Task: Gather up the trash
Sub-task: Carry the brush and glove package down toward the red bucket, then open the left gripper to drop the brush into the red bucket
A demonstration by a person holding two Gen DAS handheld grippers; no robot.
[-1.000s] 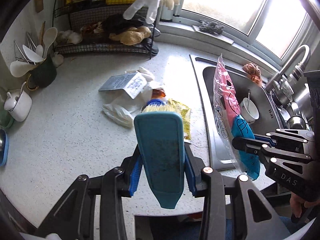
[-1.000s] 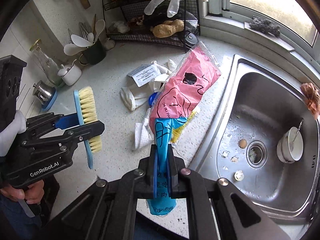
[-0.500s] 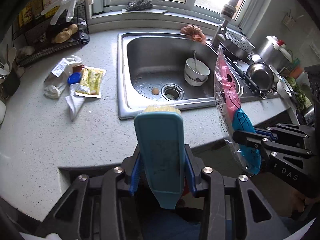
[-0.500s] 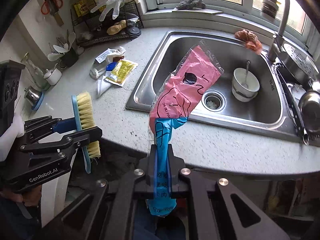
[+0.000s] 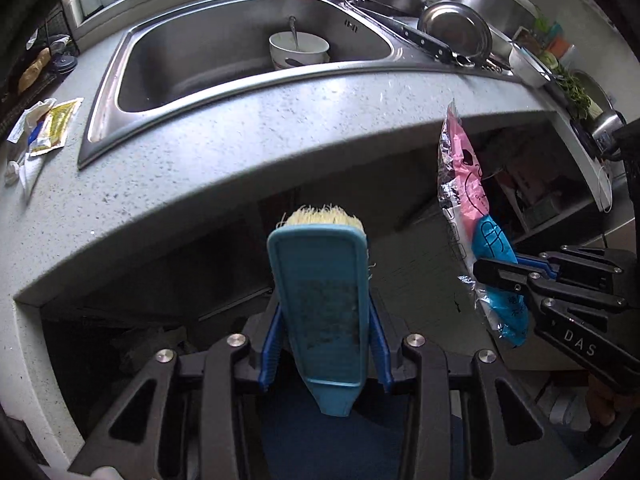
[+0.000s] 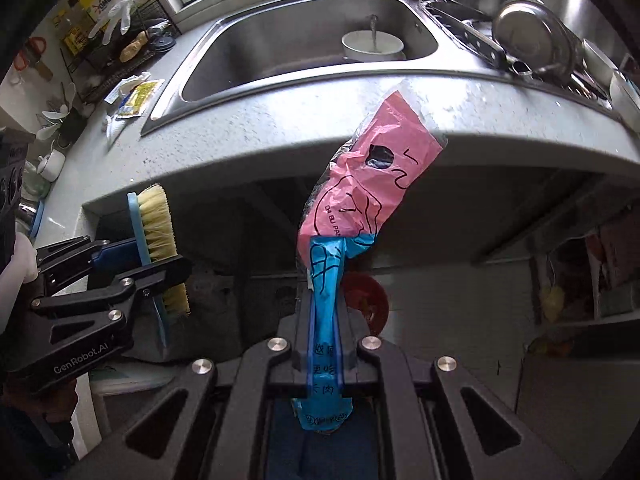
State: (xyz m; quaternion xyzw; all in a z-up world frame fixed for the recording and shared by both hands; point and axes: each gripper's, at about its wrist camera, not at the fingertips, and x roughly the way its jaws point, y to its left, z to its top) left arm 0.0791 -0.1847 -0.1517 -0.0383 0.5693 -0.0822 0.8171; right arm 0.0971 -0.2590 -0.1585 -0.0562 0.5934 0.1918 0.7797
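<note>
My left gripper (image 5: 323,332) is shut on a blue scrub brush (image 5: 320,300) with pale bristles, also seen from the side in the right wrist view as the brush (image 6: 154,248). My right gripper (image 6: 323,354) is shut on a pink and blue plastic wrapper (image 6: 368,184), which stands up crumpled from the jaws; the same wrapper (image 5: 466,196) shows at the right of the left wrist view. Both grippers hang in front of the counter's front edge (image 6: 280,136), below the countertop level. More trash (image 6: 134,98) lies on the counter left of the sink.
A steel sink (image 5: 224,60) holds a white bowl (image 5: 298,50) with a spoon. Pans and a knife (image 5: 456,36) crowd the drainboard at right. A wire rack (image 6: 132,36) with a glove stands at the back left. Dark open space lies under the counter.
Both grippers have pulled back from over the counter and sunk below its front edge, each keeping its hold. The sink and trash pile now lie farther off.
</note>
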